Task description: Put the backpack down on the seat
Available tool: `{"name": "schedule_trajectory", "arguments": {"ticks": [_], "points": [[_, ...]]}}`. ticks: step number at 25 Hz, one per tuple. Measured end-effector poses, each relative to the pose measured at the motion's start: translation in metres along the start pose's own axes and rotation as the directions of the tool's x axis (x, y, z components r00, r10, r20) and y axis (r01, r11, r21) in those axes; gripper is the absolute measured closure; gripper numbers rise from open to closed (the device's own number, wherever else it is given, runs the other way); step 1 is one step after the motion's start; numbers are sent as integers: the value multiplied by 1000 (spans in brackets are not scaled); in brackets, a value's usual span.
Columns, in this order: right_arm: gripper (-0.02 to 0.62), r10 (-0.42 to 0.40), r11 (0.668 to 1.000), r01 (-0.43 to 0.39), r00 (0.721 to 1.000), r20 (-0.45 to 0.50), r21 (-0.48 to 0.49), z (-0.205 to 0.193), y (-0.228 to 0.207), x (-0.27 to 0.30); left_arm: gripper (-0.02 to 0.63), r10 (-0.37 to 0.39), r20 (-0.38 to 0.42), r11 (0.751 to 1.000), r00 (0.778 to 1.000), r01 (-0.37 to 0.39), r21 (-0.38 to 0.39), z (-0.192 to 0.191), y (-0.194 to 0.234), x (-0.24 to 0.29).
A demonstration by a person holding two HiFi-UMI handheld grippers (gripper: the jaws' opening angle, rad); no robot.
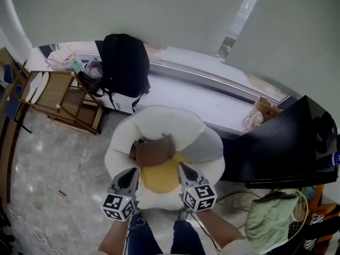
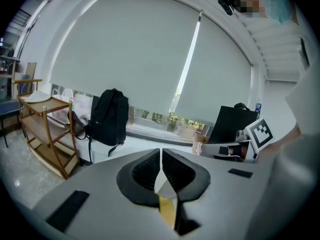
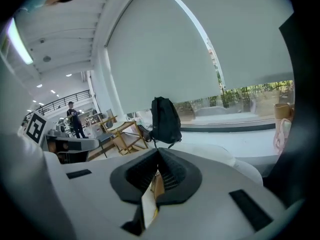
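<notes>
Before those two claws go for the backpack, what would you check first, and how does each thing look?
1. Left gripper empty: ok, jaws shut on nothing.
2. Right gripper empty: ok, also shut on nothing.
3. Backpack free to take: ok, it stands upright on the window ledge, unheld.
4. Seat free: not ok, a brown object lies on its yellow cushion.
5. Jaws open for grabbing: not ok, both closed.

Daylight is even and diffuse, coming through the pale roller blinds (image 2: 150, 59) and the bright gap (image 1: 241, 15) between them. Shadows are faint, with a soft sheen on the stone floor (image 1: 48, 163). The black backpack (image 1: 125, 62) reads as a near-featureless dark mass. Both gripper views show strong fisheye bending, dark vignetted corners and a blurred near foreground. The head view is slightly soft.
</notes>
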State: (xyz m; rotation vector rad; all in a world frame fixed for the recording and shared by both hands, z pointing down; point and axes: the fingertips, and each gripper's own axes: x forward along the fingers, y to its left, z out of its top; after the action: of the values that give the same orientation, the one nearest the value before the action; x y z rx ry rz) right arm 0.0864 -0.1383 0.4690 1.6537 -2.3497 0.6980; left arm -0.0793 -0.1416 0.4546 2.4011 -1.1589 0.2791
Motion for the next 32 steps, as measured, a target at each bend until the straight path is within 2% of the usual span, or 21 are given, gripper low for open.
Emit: {"name": "schedule_trajectory", "arguments": {"ticks": [7,13,21,26,32], "points": [[566,31,998,-29,999,32,-61,47,34,-47,563,-8,13,999,1000,7,48,41,-32,-41],[566,46,996,-41,997,61,-82,70,52,-80,563,-50,41,993,998,46,105,70,-63,-68],[566,57,997,-50,992,111,-62,85,67,-116,563,-66,71,985,995,53,167,89,-85,-96],[565,58,996,-48,990,132,-74,91,71,-137,563,-61,106,983,992,42,179,99,-97,-111],[565,83,990,-60,979,186,-125,118,77,-167,563,-73,154,979,985,41,200,112,-113,-129]]}}
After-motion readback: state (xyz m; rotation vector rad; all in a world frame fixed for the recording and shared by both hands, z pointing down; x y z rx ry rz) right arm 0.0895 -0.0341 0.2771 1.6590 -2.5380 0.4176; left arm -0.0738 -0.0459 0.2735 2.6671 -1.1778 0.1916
